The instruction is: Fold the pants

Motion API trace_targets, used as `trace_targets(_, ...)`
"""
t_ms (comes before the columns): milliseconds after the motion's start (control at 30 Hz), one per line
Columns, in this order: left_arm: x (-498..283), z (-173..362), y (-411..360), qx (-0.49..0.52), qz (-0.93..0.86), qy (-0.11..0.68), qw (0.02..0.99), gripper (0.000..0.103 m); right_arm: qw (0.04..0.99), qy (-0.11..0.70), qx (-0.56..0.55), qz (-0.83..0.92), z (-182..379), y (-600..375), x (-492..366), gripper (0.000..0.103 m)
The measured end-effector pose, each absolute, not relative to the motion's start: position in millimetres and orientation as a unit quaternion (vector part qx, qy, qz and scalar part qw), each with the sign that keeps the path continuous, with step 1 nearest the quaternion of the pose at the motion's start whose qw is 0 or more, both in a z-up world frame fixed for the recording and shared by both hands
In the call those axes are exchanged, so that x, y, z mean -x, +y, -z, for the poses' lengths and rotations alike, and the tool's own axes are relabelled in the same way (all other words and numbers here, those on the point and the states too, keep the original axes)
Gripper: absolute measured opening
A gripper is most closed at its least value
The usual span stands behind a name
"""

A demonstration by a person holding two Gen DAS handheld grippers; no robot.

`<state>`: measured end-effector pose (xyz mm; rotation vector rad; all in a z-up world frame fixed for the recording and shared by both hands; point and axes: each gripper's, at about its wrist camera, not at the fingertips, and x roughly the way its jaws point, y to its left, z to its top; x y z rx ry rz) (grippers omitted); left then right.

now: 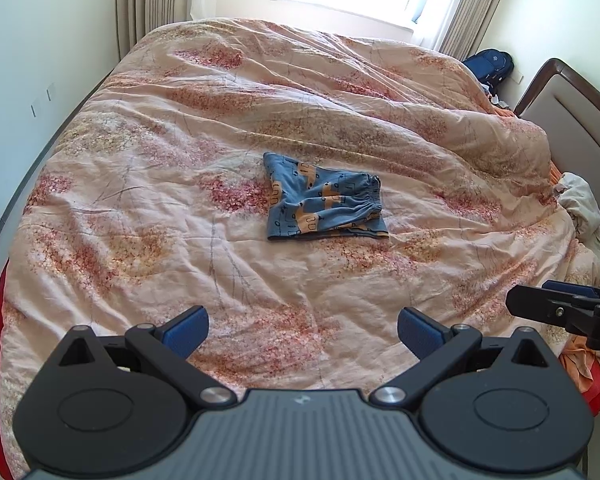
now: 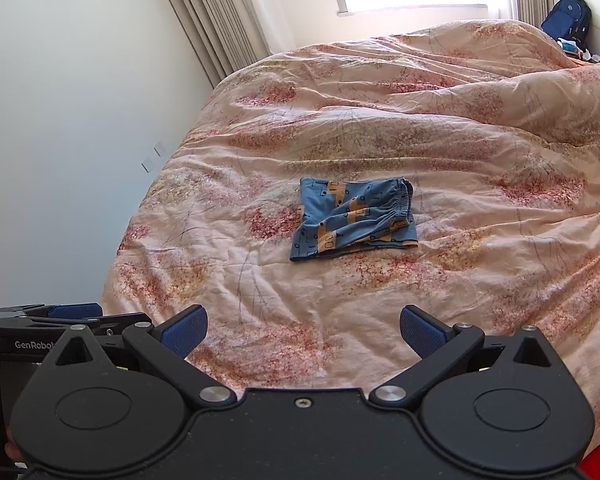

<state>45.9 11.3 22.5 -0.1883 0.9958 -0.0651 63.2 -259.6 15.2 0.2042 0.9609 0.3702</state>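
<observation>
1. Blue cotton-looking pants with an orange-and-black print (image 1: 324,200) lie mid-bed on the peach floral quilt (image 1: 180,240), already doubled into a compact, roughly square bundle.
2. Gathered elastic waistband (image 1: 370,196) sits on the top layer toward the bundle's right side; a straight layered edge runs along the near side. Top layer is rumpled, not flat.
3. Left gripper (image 1: 303,330), black with blue padded fingers, has its jaws spread wide, nothing between them; it hovers over the quilt's near part, well apart from the pants.
4. Right gripper (image 2: 303,330), same build, also spread wide and empty, also well short of the pants; it shows at the right edge of the left wrist view, just beside the left gripper.
5. Neither tool touches cloth.
6. Step judgement: folding looks done or nearly done, with both tools clear of the bundle. Either this is the end, or one tidy-up fold or smoothing pass is left.
7. If another fold is wanted, the next move calls for both grippers to travel forward to the bundle, pinch the two corners of one side through all layers, then lift and lay that side over the other.
8. Risk judgement: soft quilt gives under pressure, so a pinch may catch quilt fabric along with the pants; loose top layer may slide.
9. Background: curtained window, blue backpack (image 1: 490,66) at far right, wooden headboard at right.
</observation>
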Motion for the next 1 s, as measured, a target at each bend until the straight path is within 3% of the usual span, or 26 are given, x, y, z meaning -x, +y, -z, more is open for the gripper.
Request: trace_targets(1000, -35.3, -43.8, 9.1, 0.117, 0.027, 0.436, 0.892, 0.103, 0.863, 0.459, -0.106, -0.181, -19.0, -254.7, -60.3, 0.102)
